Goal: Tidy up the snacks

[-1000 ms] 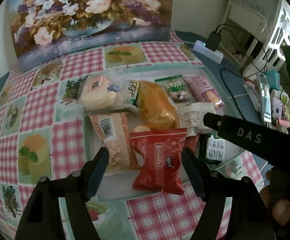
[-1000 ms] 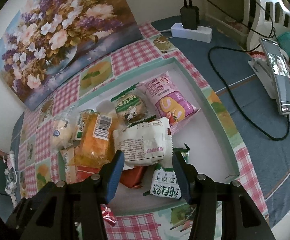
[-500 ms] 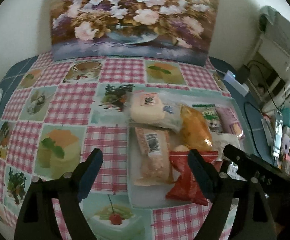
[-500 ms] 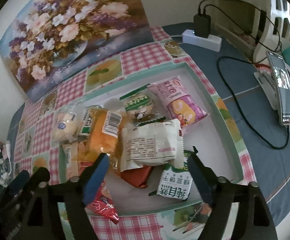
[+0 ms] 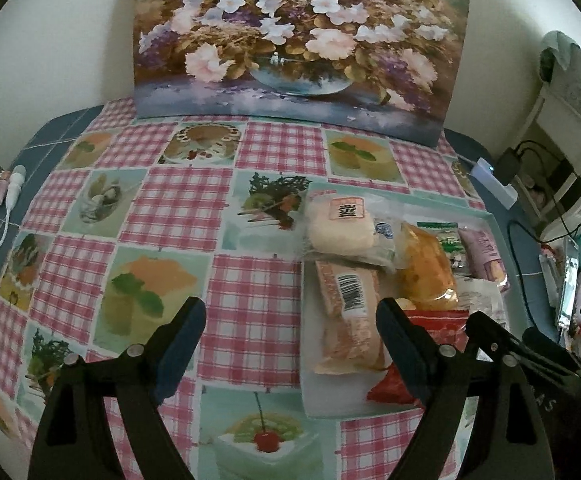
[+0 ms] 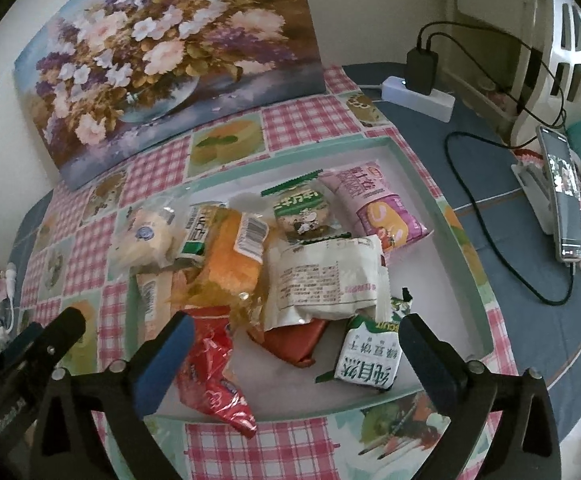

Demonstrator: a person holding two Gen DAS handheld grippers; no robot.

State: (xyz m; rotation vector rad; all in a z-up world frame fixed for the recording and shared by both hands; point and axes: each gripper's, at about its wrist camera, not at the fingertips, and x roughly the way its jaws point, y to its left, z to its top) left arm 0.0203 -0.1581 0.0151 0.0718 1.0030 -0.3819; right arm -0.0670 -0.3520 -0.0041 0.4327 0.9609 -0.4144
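1. My left gripper (image 5: pixel 290 334) has its fingers wide apart and holds nothing; it hangs above the checked tablecloth (image 5: pixel 178 208) on the desk, at the left edge of the tray (image 5: pixel 330 400).
2. My right gripper (image 6: pixel 292 350) also has its fingers spread and empty, above the near side of the tray (image 6: pixel 478 300).
3. The snacks sit heaped in the tray's left half (the right half is mostly bare white floor).
4. At the near left lies a red packet (image 6: pixel 214 372), its lower corner reaching the tray's front rim.
5. A white packet with printed text (image 6: pixel 322 280) lies on top of an orange-red packet (image 6: pixel 294 340).
6. Just to the right of that, a green-and-white packet (image 6: pixel 366 360) stands tilted.
7. Farther back sit an orange cake pack (image 6: pixel 230 256), a green biscuit pack (image 6: pixel 300 208) and a pink packet (image 6: pixel 374 208).
8. A pale bun pack (image 5: pixel 340 228) overhangs the tray's far left corner; a barcoded pink pack (image 5: pixel 348 312) lies in front of it.
9. A flower painting (image 5: pixel 294 40) leans against the wall behind.
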